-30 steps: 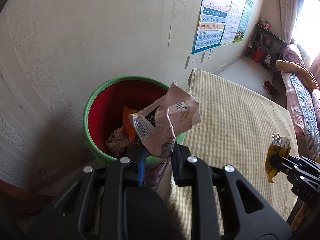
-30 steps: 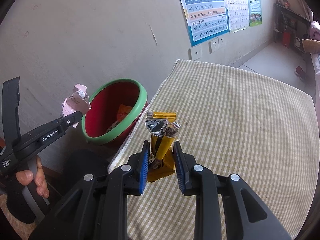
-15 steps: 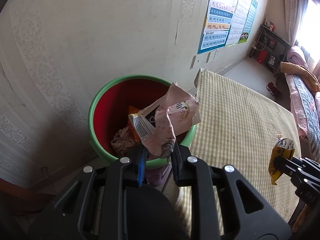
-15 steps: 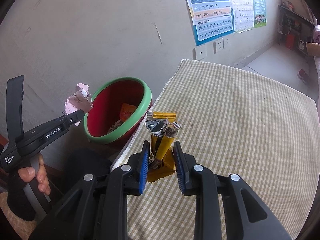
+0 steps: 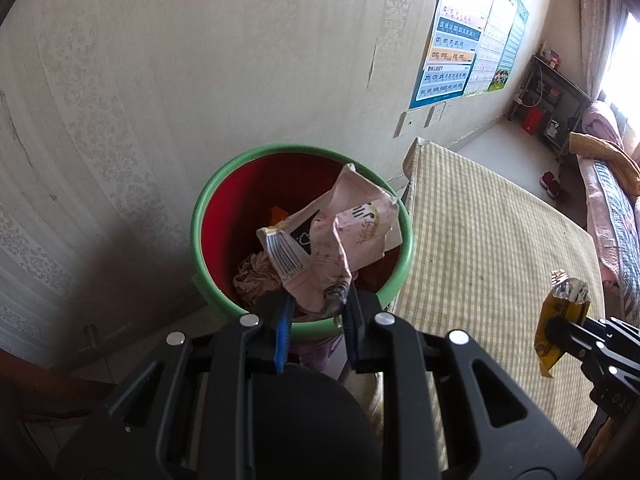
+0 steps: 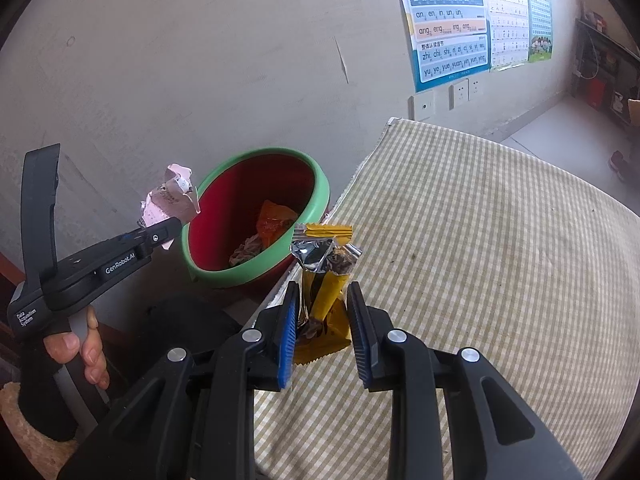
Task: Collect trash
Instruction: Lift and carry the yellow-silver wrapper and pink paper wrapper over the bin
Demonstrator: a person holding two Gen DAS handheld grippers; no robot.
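Observation:
My left gripper (image 5: 316, 304) is shut on a crumpled pink wrapper (image 5: 332, 240) and holds it over the near rim of the red bin with a green rim (image 5: 200, 216). In the right wrist view the left gripper (image 6: 160, 236) and the pink wrapper (image 6: 172, 200) sit just left of the bin (image 6: 320, 196). My right gripper (image 6: 322, 312) is shut on a yellow and silver wrapper (image 6: 324, 276) above the checked table (image 6: 480, 260), to the right of the bin. The right gripper also shows in the left wrist view (image 5: 560, 328) with the yellow wrapper (image 5: 560, 316).
The bin holds an orange wrapper (image 6: 274, 220) and crumpled paper (image 5: 256, 276). It stands between the wall (image 5: 200, 60) and the table's left edge (image 5: 408, 200). Posters (image 6: 448, 28) hang on the wall. A bed (image 5: 612, 200) lies at the far right.
My left gripper has moved closer to the bin with the pink wrapper, which now hangs over the bin's opening. The right gripper has shifted slightly toward the bin with the yellow wrapper.

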